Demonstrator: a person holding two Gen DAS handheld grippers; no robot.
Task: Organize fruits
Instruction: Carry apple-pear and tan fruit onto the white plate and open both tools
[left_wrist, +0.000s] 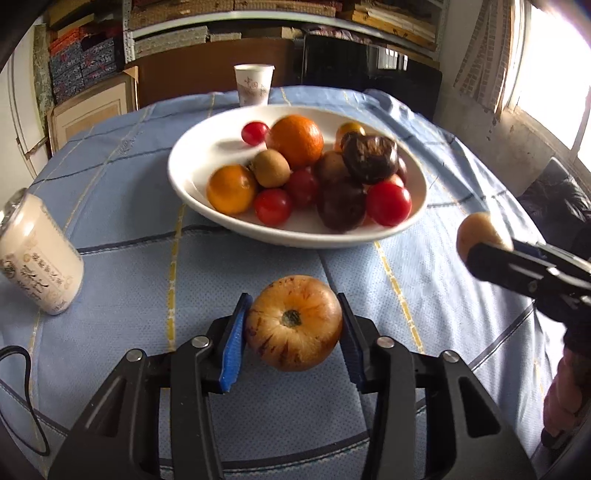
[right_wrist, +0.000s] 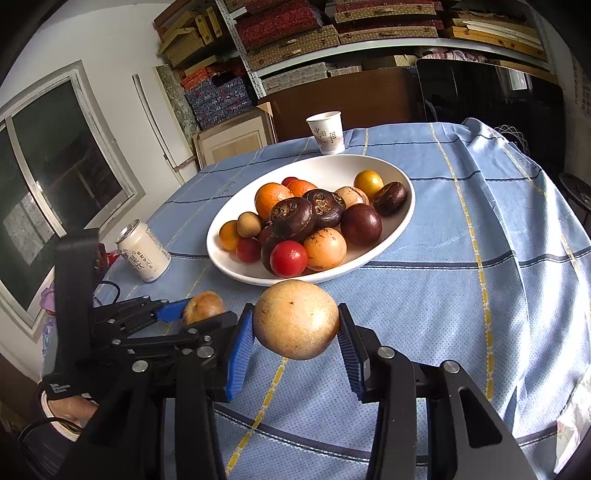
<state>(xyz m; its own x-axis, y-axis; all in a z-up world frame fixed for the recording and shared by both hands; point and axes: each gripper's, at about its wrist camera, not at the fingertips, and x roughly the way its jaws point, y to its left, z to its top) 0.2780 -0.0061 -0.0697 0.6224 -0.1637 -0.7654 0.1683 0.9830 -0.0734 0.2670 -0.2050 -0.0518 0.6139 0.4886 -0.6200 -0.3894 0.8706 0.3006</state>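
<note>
Left wrist | left tongs (left_wrist: 293, 325) clamp streaked tan fruit (left_wrist: 293, 328) | right tongs (right_wrist: 295, 326) clamp smooth yellowish fruit (right_wrist: 295, 325)

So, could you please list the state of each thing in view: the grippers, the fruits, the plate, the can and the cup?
Left gripper: jaws shut on a streaked tan round fruit.
Right gripper: jaws shut on a smooth pale-yellow round fruit.
White oval plate: piled with fruits, on the blue checked tablecloth.
White drink can: upright; whether opened, cannot tell.
White paper cup: upright; contents not visible.
</note>
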